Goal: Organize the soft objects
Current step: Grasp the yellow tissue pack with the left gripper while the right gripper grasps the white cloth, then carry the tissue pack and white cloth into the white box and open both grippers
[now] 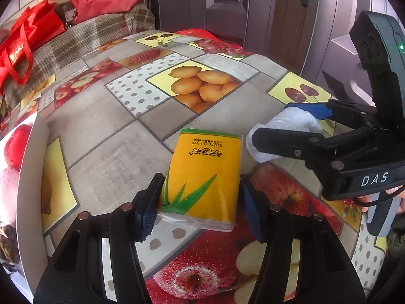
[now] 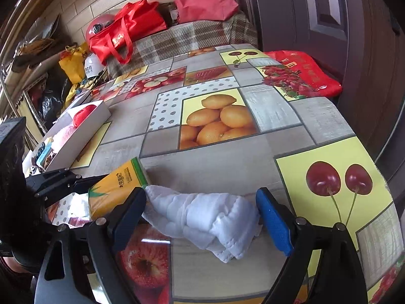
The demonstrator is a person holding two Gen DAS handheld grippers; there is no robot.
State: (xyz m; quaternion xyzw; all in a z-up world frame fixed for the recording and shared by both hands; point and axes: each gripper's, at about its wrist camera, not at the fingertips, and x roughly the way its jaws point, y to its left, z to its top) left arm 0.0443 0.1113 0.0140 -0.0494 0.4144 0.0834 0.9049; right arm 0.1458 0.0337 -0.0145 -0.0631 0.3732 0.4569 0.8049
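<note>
Left wrist view, left to right: white box (image 1: pixel 27 167) at the table edge with a red ball (image 1: pixel 16 149) and a pink soft thing (image 1: pixel 7 190) inside; left gripper (image 1: pixel 200 202) angled down, part-open, both pads against the sides of the yellow tissue pack (image 1: pixel 205 174) lying flat on the fruit-print tablecloth (image 1: pixel 106 136); right gripper (image 1: pixel 276 124) on the right, jaws wide either side of the white cloth (image 1: pixel 283 126), part of a hand (image 1: pixel 395 197) on its handle.

Right wrist view, left to right: same box (image 2: pixel 83 129), more small items in its near end, too small to name; tissue pack (image 2: pixel 116 190) tilted; cloth (image 2: pixel 205 217) crumpled between the right gripper (image 2: pixel 202 217), far pad apart from it, near pad unclear. Red bag (image 2: pixel 121 33) and shelf clutter seen only here.
</note>
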